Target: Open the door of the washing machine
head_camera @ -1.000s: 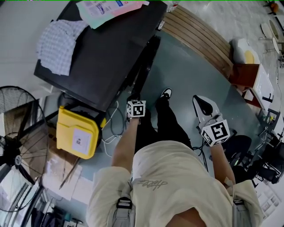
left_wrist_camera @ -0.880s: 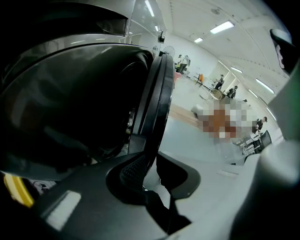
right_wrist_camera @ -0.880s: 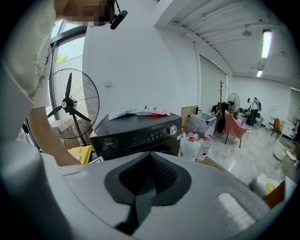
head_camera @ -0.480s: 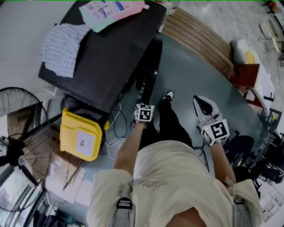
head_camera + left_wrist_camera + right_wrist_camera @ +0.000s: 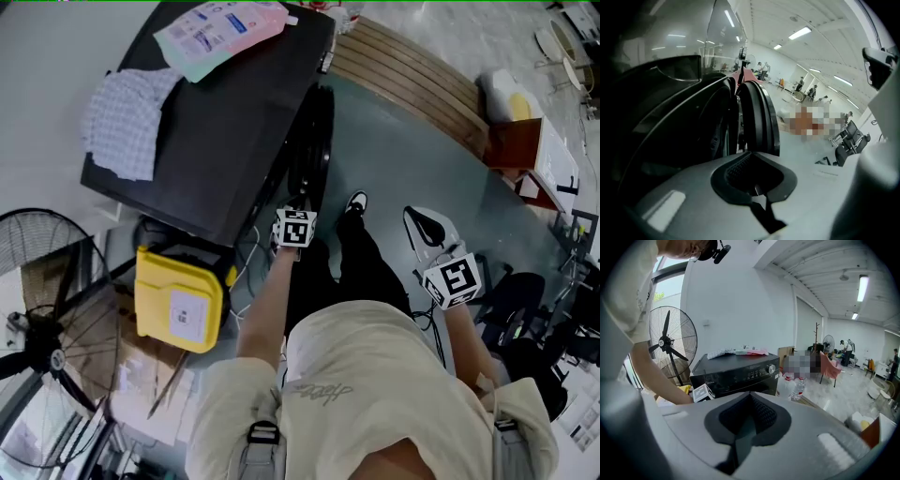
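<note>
The washing machine (image 5: 211,141), a black front loader, is found at the upper left of the head view, with its door (image 5: 316,131) swung partly out from the front and seen edge-on. In the left gripper view a gap is observed between the round door rim and the machine's front. The left gripper (image 5: 296,216) is held just beside the lower edge of the door; whether contact is made cannot be told. Its jaws have just been closing and are now seen pressed together, with nothing between them. The right gripper (image 5: 427,228) is held well apart from the machine, over the grey floor (image 5: 412,159), and is pointed towards the machine's control panel; its jaws are likewise closed on nothing. A checked cloth (image 5: 127,108) and a pink and green packet (image 5: 220,26) are noted lying on the machine's top. A yellow case (image 5: 178,298) is placed on the floor just beside the machine, with a standing fan (image 5: 42,337) near it. A slatted wooden bench (image 5: 412,80) is recorded beyond the door
</note>
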{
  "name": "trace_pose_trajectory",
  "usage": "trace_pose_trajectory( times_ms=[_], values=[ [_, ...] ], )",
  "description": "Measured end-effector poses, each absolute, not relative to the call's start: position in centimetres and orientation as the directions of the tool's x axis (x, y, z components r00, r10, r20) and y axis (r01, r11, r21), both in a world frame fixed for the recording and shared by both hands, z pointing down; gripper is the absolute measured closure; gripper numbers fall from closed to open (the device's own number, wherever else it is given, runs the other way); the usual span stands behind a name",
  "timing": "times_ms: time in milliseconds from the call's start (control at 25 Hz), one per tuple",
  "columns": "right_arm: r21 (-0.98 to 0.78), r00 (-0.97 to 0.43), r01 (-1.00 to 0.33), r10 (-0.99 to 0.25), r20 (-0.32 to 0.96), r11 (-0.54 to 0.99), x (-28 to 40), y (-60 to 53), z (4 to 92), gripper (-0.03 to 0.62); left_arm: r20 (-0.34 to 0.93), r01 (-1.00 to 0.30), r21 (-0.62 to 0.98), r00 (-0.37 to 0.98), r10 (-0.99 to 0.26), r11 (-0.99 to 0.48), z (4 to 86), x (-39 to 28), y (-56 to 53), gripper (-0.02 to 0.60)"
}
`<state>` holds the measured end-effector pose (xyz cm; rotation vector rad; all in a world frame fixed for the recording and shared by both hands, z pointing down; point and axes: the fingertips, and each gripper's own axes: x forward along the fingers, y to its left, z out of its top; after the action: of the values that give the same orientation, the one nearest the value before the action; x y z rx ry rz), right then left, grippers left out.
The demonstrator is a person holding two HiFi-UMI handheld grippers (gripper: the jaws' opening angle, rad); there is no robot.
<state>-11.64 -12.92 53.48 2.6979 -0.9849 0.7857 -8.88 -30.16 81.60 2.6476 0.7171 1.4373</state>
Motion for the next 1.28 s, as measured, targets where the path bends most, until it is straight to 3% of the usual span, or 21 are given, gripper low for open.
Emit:
trace_pose_trajectory(
  times_ms=[280,800,1280],
  values=[
    [-0.031,0.662,-0.59,-0.506,0.553,-0.807,-12.4,-10.6,54.1,0.592,0.79,0.423,0.259,0.425,0.442,-0.869,81.9,-9.3,-28.9,0.568],
    [-0.114,0.622,-0.644,-0.604,0.498,-0.757,-6.2,-8.6,54.7,0.592,0.844,0.447,0.245,0.338,0.416,-0.86,80.9,-9.4,-24.4,0.566],
    [-0.199,0.667,-0.531,-0.551,0.502,-0.824,-3.1,0.9,56.8,0.592,0.903,0.553,0.212,0.204,0.378,-0.806,81.2,-9.6,-18.8,0.565]
  ],
)
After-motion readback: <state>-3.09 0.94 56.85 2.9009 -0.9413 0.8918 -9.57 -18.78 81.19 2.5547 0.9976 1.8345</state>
